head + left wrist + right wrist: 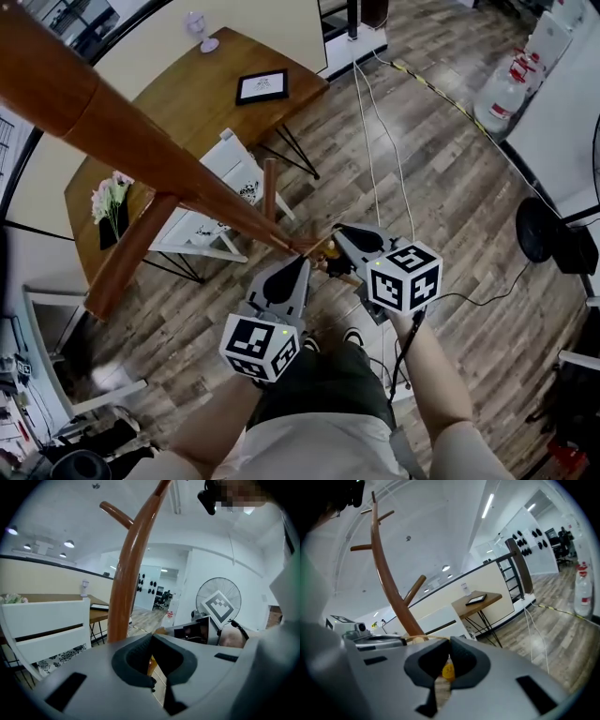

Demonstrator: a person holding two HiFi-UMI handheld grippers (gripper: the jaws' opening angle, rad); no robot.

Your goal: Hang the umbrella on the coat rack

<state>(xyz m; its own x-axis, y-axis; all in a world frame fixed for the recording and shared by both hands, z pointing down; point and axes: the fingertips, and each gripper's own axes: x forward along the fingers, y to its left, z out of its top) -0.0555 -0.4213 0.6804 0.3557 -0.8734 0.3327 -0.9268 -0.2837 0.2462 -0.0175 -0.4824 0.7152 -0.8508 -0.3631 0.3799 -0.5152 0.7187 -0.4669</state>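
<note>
Only a small part of what seems to be the umbrella (324,261) shows: one brown piece lying between the tips of your two grippers, with a yellow bit (447,670) seen through the hollow behind the right jaws. The rest is hidden under the tools. Your left gripper (304,260) has its jaws pressed together at the tips. Your right gripper (336,231) is closed as well, and one thin tan cord (429,640) runs leftward from its tips (whether it is pinched there I cannot tell).

Just ahead of both tips stands one wooden coat rack (141,141); three pegs (415,587) show in the right gripper view. Beyond the rack are one white chair (202,230) and one wooden table (187,94) bearing one picture frame (262,86), one glass goblet (199,28) and one bunch of flowers (111,199). Off to the right of your right gripper stands one fan (539,230).
</note>
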